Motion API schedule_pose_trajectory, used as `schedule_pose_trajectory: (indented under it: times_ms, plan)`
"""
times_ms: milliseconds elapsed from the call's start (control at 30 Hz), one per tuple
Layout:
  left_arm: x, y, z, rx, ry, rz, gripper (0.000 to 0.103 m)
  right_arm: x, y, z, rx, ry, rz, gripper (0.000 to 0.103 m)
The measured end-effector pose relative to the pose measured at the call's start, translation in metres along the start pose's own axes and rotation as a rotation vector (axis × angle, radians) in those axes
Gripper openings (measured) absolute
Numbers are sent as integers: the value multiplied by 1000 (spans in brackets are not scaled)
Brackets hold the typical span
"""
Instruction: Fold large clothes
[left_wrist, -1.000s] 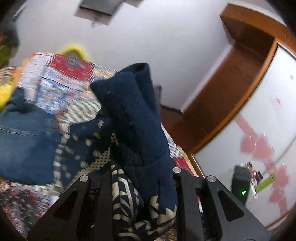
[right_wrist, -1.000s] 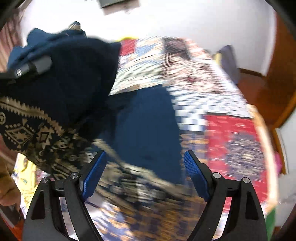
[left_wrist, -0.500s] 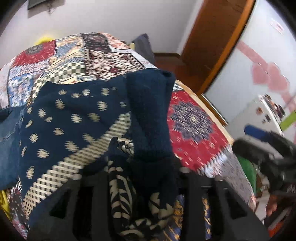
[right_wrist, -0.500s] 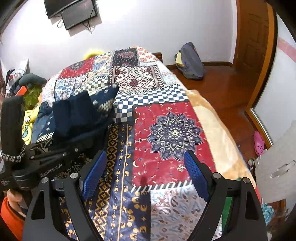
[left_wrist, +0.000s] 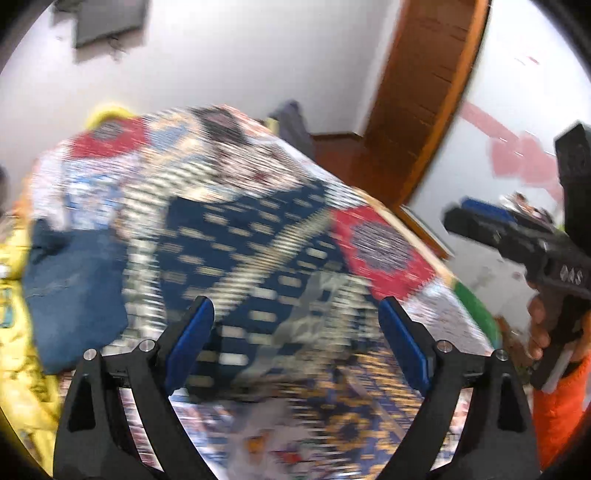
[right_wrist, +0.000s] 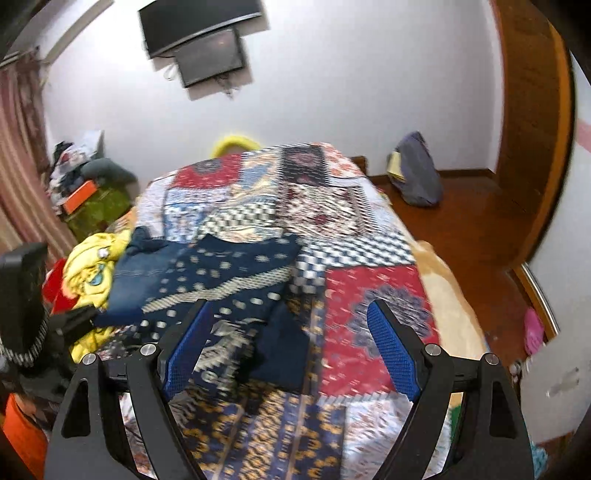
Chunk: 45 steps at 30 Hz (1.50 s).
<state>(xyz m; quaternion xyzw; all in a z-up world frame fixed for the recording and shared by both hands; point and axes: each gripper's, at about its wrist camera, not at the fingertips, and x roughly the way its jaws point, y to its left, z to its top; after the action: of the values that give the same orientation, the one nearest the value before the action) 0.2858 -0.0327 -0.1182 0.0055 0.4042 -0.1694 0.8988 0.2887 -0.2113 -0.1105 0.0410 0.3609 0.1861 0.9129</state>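
A navy garment with cream dots and bands (right_wrist: 229, 280) lies spread on the patchwork bedspread (right_wrist: 369, 295); it also shows, blurred, in the left wrist view (left_wrist: 251, 251). A plain navy part (right_wrist: 284, 347) lies at its near edge. My left gripper (left_wrist: 295, 339) is open and empty above the garment. My right gripper (right_wrist: 291, 343) is open and empty above the garment's near edge; its body shows at the right of the left wrist view (left_wrist: 535, 251).
Folded blue jeans (right_wrist: 140, 266) and a yellow garment pile (right_wrist: 92, 273) lie at the bed's left side. A grey bag (right_wrist: 417, 173) leans on the far wall. The wooden floor (right_wrist: 480, 240) and a door lie right of the bed.
My left gripper has let go of the navy garment, which now lies on the bed, and its jaws have opened. Both views have shifted; the left one is motion-blurred.
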Motion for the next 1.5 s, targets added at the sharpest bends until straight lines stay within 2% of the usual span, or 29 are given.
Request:
schedule_pose_trajectory:
  times_ms: [67,133,200,300,433,567,700,767,867,967,1067,1133,1233,1267,1367,1433,1500]
  plan:
    - [0,22,3,-25,-24,66,91,13,11,0,-10,17,19,83]
    - [4,40,4,-74,-21,96,91,32,20,-2,-12,46,41,83]
    - [15,55,0,-110,10,115,91,51,25,-5,-6,92,67,83]
    - [37,64,-17,-98,79,148,91,83,29,-15,4,174,75,83]
    - [45,62,-42,-64,92,123,93,114,20,-38,-3,295,38,83]
    - [36,63,-57,-44,100,115,94,114,3,-61,-2,356,40,83]
    - [24,72,-66,-65,127,90,95,97,-11,-69,-17,379,37,83]
    - [18,75,-68,-55,128,117,95,88,-16,-67,-23,371,40,83]
    - [7,80,-64,-37,107,168,95,76,-18,-58,-31,329,35,83]
    - [-3,89,-50,-68,72,169,95,69,-22,-44,-8,275,71,83]
    - [-3,101,-32,-125,47,126,95,74,-24,-28,37,246,142,83]
    - [5,108,-21,-170,55,68,95,84,-24,-21,67,257,191,83]
    - [30,117,-10,-252,98,-65,95,109,-24,-16,123,289,271,83]
    - [38,119,-9,-270,113,-87,95,119,-25,-15,132,301,290,83]
    - [73,128,-8,-342,178,-167,95,150,-31,-17,179,351,292,83]
    - [89,135,-9,-410,182,-259,96,171,-38,-22,229,390,308,83]
    - [101,142,-10,-463,192,-306,99,187,-47,-25,290,418,366,83]
